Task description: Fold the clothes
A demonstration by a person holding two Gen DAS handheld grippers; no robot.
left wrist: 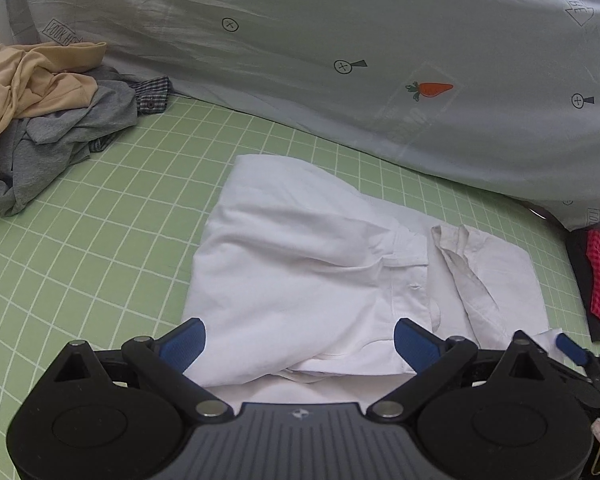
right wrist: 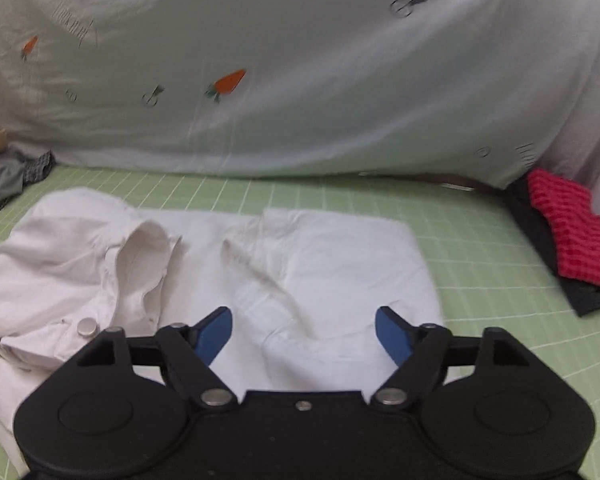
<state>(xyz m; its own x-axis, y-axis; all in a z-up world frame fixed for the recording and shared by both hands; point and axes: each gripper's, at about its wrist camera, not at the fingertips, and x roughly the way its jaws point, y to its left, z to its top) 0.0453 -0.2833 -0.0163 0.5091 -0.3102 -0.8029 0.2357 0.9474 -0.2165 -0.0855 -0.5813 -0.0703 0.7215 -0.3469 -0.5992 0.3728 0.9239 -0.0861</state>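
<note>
Both of my grippers hang spread wide and hold nothing: my left gripper [left wrist: 300,340] and my right gripper [right wrist: 304,332] each sit over the near edge of the white shirt [left wrist: 308,264], which lies partly folded on the green grid mat [left wrist: 100,232]. A pile of unfolded clothes [left wrist: 40,120] sits far left; a red checked cloth [right wrist: 568,232] lies right, against the carrot-print bedding [left wrist: 340,60].

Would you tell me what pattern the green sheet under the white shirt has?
A white grid on the green sheet, clearest in the left wrist view.
</note>
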